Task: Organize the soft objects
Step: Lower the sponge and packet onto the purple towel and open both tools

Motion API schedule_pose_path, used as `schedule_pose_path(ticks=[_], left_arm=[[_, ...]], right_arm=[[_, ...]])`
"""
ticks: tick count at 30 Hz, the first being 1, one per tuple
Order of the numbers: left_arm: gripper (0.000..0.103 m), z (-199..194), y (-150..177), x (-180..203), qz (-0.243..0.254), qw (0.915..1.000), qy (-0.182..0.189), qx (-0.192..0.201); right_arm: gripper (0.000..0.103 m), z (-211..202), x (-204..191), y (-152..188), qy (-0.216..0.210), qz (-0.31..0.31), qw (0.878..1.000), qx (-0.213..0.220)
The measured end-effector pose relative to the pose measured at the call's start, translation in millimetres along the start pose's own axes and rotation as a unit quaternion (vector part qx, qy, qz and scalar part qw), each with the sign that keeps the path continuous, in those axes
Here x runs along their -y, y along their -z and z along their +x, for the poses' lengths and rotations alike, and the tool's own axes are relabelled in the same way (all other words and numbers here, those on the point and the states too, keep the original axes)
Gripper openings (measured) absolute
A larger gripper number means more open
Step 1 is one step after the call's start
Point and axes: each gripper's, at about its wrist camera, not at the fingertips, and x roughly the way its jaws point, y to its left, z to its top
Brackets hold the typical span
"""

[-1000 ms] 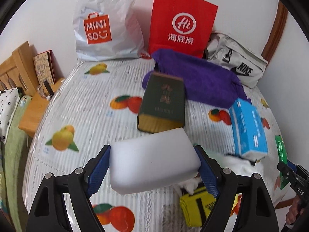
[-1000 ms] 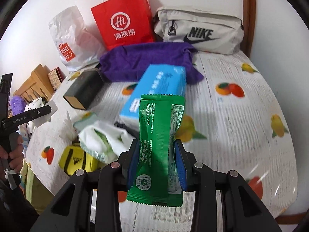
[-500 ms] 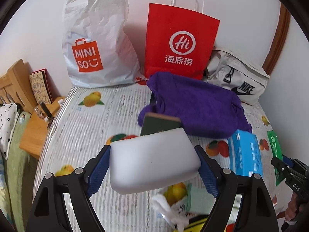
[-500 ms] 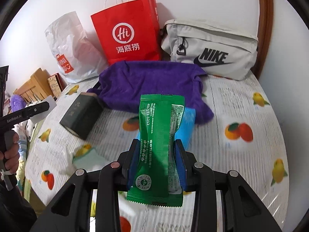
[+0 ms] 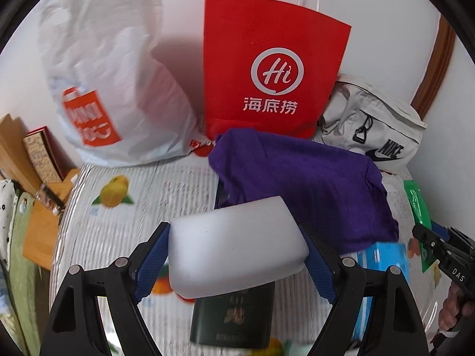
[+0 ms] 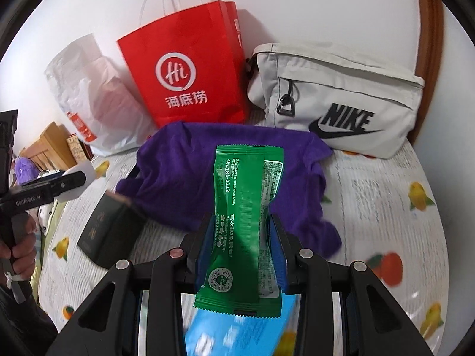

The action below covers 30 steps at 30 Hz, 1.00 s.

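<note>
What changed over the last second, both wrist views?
Both grippers moved forward over the table toward the bags at the wall: the red paper bag, purple cloth and grey Nike bag loom larger, while the dark box and blue tissue pack slid under the fingers. Nothing was taken or released. The left gripper still clamps the white sponge; the right gripper still pinches the green packet.

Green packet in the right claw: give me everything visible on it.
The green packet is a long, flat, glossy plastic sachet with crimped, serrated ends, a back seam running lengthwise, white print and a round white emblem near its lower end. It stands roughly upright, pinched at mid-length between the blue pads of the right claw, slightly creased there. Nothing else touches it; behind lies the purple cloth.
</note>
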Motion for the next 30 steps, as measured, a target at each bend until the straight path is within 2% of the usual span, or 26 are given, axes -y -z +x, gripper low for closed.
schedule_pose_path(ticks=[10, 20, 30], left_arm=[[0.084, 67, -37, 13, 0.008, 0.9995, 0.006, -0.032], [0.084, 121, -62, 31, 0.024, 0.9982, 0.005, -0.054], [0.085, 169, -85, 52, 0.037, 0.9961, 0.013, -0.079]], right_arm=[[0.037, 68, 11, -42, 0.002, -0.018, 1.0, -0.025], [0.038, 124, 38, -51, 0.014, 0.001, 0.998, -0.069], [0.038, 149, 53, -56, 0.011, 0.004, 0.995, -0.1]])
